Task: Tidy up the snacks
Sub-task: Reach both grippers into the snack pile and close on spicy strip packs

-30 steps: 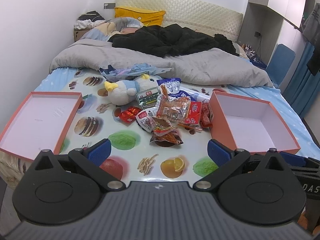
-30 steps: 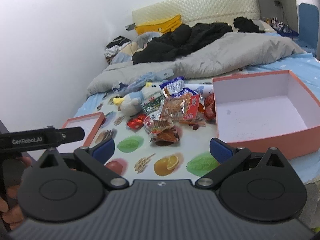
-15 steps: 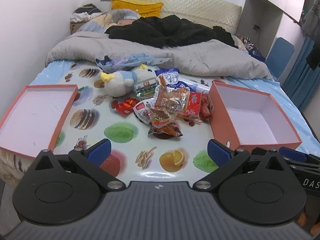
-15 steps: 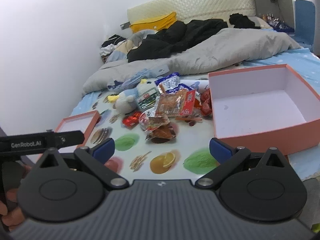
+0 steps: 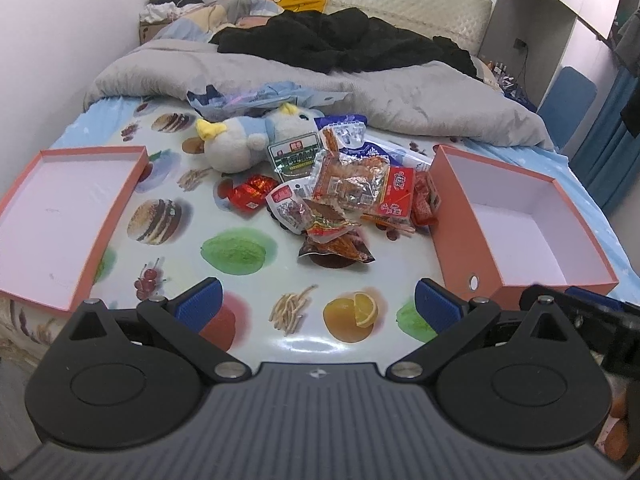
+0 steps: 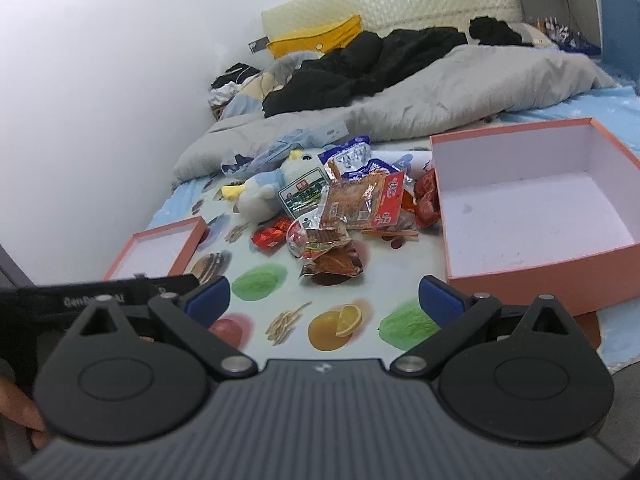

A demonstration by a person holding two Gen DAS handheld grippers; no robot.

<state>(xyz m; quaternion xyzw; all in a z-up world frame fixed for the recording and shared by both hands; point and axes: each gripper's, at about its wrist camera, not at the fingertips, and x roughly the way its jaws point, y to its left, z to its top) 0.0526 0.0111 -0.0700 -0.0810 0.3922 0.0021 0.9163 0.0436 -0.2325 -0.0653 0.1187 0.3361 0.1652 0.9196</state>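
Note:
A pile of snack packets (image 5: 340, 196) (image 6: 340, 216) lies in the middle of a food-print mat (image 5: 240, 280) on the bed. An orange box (image 5: 524, 224) (image 6: 536, 208) with a white inside stands empty to the right of the pile. Its shallow lid (image 5: 60, 216) (image 6: 160, 248) lies empty to the left. My left gripper (image 5: 316, 304) hovers open over the mat's near edge, short of the pile, with nothing between its blue pads. My right gripper (image 6: 324, 300) is open too, beside the box's near left corner.
A blue and white plush toy (image 5: 248, 140) lies just behind the packets. A grey duvet (image 5: 360, 88) and black clothing (image 5: 340, 44) cover the far bed. A wall runs along the left. A blue chair (image 5: 568, 100) stands at the far right.
Both grippers have come forward and tipped down toward the mat, so pile and boxes look larger. Both stay open; nothing on the bed has moved.

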